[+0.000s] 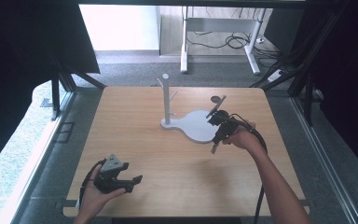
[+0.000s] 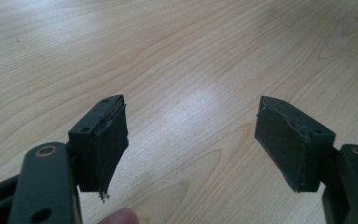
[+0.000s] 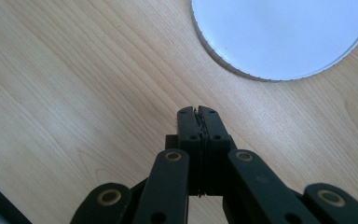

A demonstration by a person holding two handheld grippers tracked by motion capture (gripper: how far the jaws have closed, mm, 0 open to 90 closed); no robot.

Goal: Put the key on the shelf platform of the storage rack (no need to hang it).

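A white stand has a pear-shaped flat base [image 1: 193, 125] and an upright pole with short pegs [image 1: 166, 95]; it sits at the table's far middle. My right gripper [image 1: 213, 147] is held just off the base's right front edge, jaws shut with nothing between them. In the right gripper view the shut gripper [image 3: 198, 111] hangs over bare wood, with the base's round edge [image 3: 284, 37] just ahead. My left gripper [image 1: 133, 171] rests in a hand near the front left of the table, open and empty. Its pads [image 2: 109, 140] stand wide apart above the wood.
The wooden table [image 1: 140, 130] has a dark round hole [image 1: 216, 99] behind the stand. A cable trails from the right gripper along the forearm [image 1: 261, 140]. Black frame posts flank the table, and a desk frame with cables [image 1: 242, 39] stands on the floor beyond.
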